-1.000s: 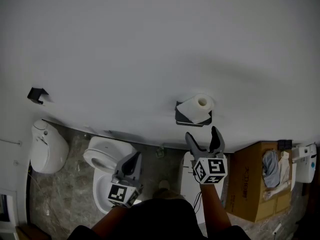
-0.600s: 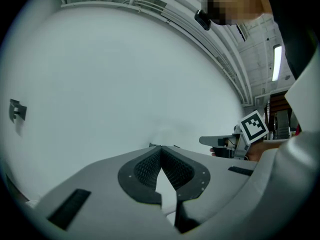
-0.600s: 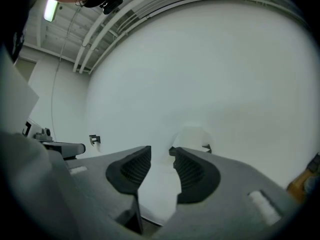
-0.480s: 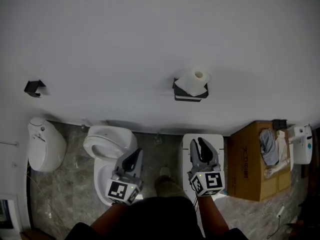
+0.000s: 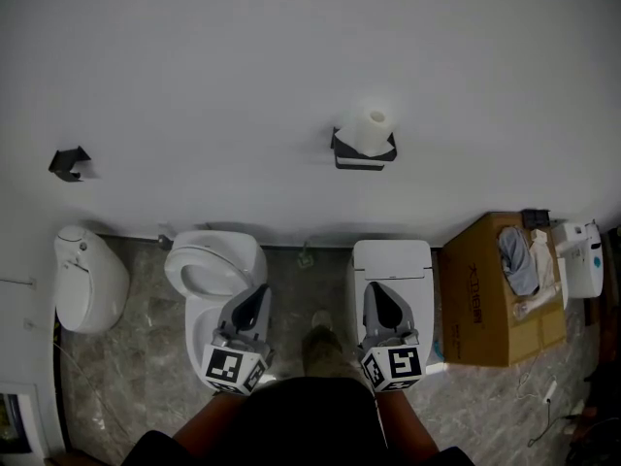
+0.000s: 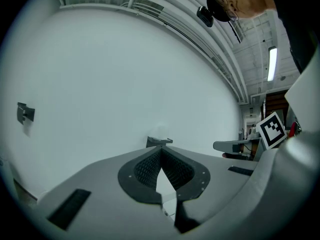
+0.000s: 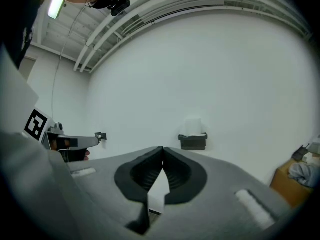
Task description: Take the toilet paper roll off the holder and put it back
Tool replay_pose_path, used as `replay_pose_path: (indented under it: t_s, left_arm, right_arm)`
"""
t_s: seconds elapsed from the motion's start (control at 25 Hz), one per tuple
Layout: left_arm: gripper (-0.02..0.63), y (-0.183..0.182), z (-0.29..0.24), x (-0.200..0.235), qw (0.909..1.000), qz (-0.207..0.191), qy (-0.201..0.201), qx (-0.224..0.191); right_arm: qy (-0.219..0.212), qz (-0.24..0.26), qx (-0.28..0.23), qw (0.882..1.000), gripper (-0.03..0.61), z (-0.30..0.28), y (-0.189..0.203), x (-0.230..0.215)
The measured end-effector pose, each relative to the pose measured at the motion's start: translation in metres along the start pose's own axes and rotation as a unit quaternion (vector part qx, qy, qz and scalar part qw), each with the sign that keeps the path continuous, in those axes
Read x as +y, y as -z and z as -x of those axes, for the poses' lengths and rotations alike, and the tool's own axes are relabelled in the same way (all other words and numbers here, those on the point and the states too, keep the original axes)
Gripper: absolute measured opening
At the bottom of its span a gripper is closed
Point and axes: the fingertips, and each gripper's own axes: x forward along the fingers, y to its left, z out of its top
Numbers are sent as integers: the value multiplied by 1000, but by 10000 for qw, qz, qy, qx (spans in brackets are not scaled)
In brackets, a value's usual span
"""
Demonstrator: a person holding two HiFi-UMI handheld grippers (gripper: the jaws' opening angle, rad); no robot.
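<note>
A white toilet paper roll (image 5: 371, 127) stands upright on a dark wall holder (image 5: 361, 153) high on the white wall; it shows too in the right gripper view, roll (image 7: 193, 125) on holder (image 7: 193, 142), and faintly in the left gripper view (image 6: 160, 132). My left gripper (image 5: 258, 297) is held low near my body over the toilet bowl, jaws shut, empty. My right gripper (image 5: 375, 295) hangs low over the white toilet lid, shut with nothing between its jaws (image 7: 162, 150). Both are far from the roll.
Two white toilets (image 5: 209, 270) (image 5: 391, 265) stand against the wall, with a urinal-like fixture (image 5: 85, 280) at left. A cardboard box (image 5: 490, 289) with rags sits at right, beside a white device (image 5: 582, 260). A small dark bracket (image 5: 68, 163) is on the wall at left.
My right gripper has drawn back from below the roll, down toward my body, and its jaws have gone from open to shut. The left gripper has hardly moved. The view has shifted.
</note>
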Motion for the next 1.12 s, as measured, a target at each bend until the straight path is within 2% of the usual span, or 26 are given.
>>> replay_pose_path:
  t_s: [0.24,0.48,0.88,1.12]
  left_arm:
    - [9,-2,-5,0,9999,-77,113,14]
    - [9,-3,-18,1,9998,-92,187,16]
    - [9,-8,-32,3,9998,-101,176,15]
    - [9,3,-27,5,9999,-73,114,64]
  right_arm:
    - [213,15,-142,9997,-2,7,-7,-15]
    - [379,126,-14,9992,-3,1,-8,-28]
    - [359,231,-26,9991,-3,-9,-11,-35]
    - [339,304,30,9990,-3,-9,-6,-34]
